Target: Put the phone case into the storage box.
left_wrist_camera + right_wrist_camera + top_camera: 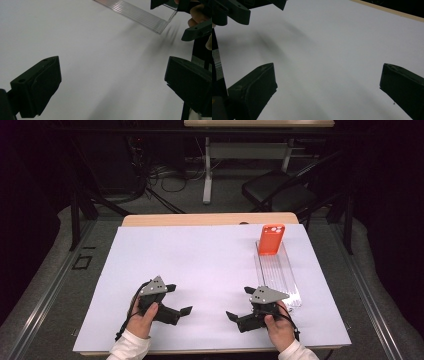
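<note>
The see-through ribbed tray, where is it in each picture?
High view: the clear tray lies right of centre, beside the right gripper.
Left gripper view: its end crosses the top, right of centre.
Right gripper view: I cannot find it.
Shared landmark: the white table sheet.

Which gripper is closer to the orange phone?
Right. The right gripper sits beside the near end of the clear tray holding the orange phone; the left gripper is farther across the table.
</note>
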The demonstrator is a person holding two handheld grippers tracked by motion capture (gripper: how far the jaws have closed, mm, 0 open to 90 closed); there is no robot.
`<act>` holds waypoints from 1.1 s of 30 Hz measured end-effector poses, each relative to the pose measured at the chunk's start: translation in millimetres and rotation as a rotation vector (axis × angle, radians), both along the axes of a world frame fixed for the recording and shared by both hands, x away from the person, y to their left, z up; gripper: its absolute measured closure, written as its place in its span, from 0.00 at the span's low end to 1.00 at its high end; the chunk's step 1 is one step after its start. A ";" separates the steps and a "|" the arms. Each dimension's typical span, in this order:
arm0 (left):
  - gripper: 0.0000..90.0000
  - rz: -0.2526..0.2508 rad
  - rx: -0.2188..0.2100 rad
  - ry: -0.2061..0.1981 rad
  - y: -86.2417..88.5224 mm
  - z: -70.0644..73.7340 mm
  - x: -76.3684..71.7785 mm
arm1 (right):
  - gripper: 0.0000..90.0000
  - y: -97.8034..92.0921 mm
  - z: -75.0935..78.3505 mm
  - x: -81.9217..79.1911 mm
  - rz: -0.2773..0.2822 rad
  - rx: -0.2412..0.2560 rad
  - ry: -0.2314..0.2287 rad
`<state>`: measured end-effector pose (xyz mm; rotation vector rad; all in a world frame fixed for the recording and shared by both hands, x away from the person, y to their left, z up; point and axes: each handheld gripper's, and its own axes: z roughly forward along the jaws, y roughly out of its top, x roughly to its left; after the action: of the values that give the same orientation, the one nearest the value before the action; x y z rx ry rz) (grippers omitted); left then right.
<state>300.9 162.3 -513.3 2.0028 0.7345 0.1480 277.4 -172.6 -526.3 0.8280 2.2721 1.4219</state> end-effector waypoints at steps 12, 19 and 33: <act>0.01 0.009 -0.013 0.016 -0.5 -10.0 1.0 | 0.00 2.7 -6.0 -1.2 0.005 0.002 0.000; 0.01 0.013 -0.030 0.019 0.9 -10.1 1.3 | 0.00 6.5 -12.1 -0.9 0.014 -0.005 0.019; 0.01 0.021 -0.030 0.021 2.3 -11.3 1.8 | 0.02 9.5 -17.5 0.6 0.022 -0.009 0.033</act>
<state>302.8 164.6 -524.6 1.9710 0.7667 0.1279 277.9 -163.1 -543.8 0.8319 2.3167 1.4170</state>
